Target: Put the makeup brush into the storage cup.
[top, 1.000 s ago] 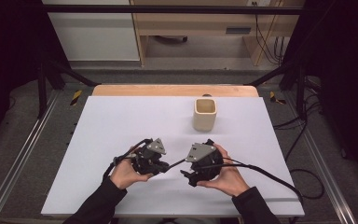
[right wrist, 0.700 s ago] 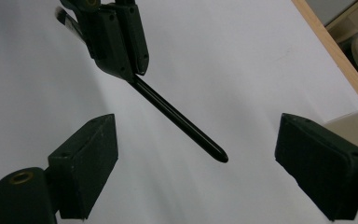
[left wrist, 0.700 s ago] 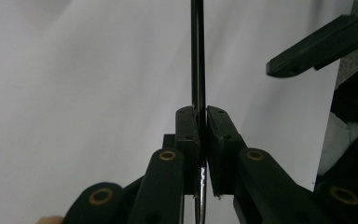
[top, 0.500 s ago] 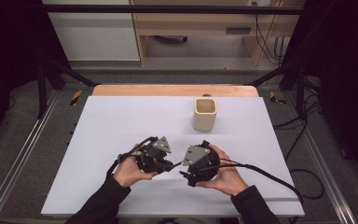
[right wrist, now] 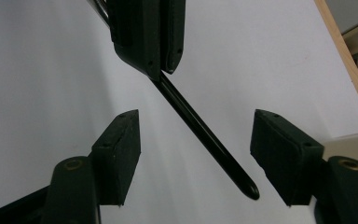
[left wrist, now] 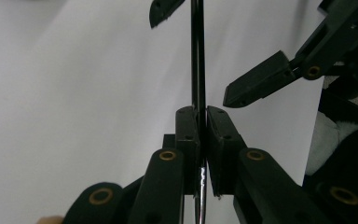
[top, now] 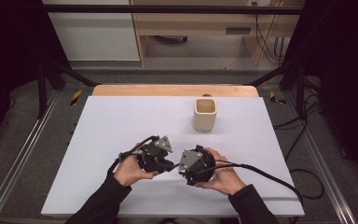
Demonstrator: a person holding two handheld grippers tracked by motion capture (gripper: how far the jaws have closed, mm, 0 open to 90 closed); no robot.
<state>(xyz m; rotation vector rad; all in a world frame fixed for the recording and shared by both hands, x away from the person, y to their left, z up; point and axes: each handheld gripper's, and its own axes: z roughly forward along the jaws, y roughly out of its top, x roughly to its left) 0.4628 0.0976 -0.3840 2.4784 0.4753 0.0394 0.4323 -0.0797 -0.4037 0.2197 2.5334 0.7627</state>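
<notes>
Since the earlier high frames, both hands sit in much the same spot at the lower middle of the white tabletop (top: 121,126), but our right gripper's (top: 192,167) jaws have just been closing, with the thin black glossy rod (top: 173,166) between them and not yet pinched. We judge this to be a handover from one gripper to the other, with the receiving grip about to form.

From the high view we see our left gripper (top: 161,158) and the right one nose to nose, nearly touching, just below the frame's centre. A beige square cup (top: 205,114) stands upright, well apart, toward the upper right of the tabletop. At this size the rod is only a dark sliver between the two tools.

Looking along the left gripper (left wrist: 200,126), we find its jaws clenched on the rod (left wrist: 196,56), which runs straight up the middle of the frame. The right gripper's jaws come in from the upper right and top, standing off either side of the rod.

Along the right gripper (right wrist: 196,154), the jaws stand apart at lower left and lower right. The rod (right wrist: 205,140) slants down between them from the left gripper at the top, its rounded tip (right wrist: 251,191) near the right-hand pad but clear of it. Only here do we see that free end and the gaps on both sides.
</notes>
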